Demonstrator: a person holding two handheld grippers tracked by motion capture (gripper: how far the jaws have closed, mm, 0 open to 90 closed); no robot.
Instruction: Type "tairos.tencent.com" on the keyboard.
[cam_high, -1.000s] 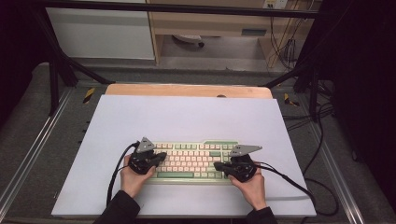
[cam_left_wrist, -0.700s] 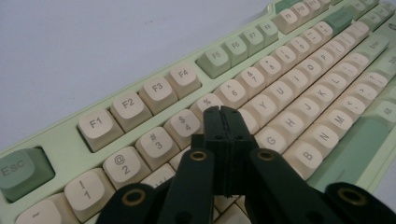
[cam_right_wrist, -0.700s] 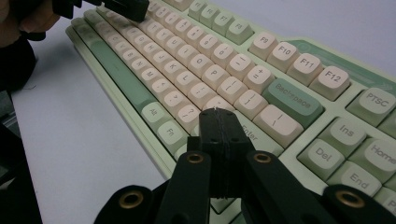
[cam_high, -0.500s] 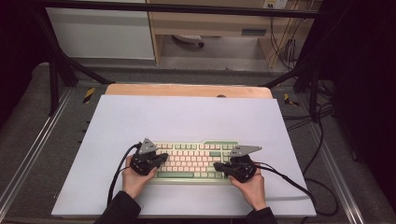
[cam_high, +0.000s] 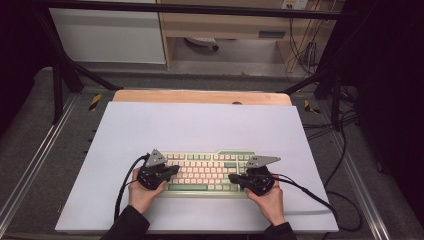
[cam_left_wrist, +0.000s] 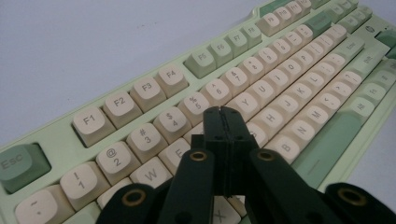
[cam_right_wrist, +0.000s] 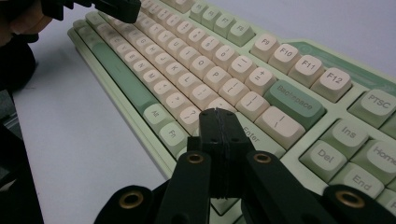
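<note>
left gripper (cam_left_wrist: 222, 112): fingers closed, empty | right gripper (cam_right_wrist: 218, 114): likewise | maybe touching keyboard (cam_high: 210, 167)
</note>
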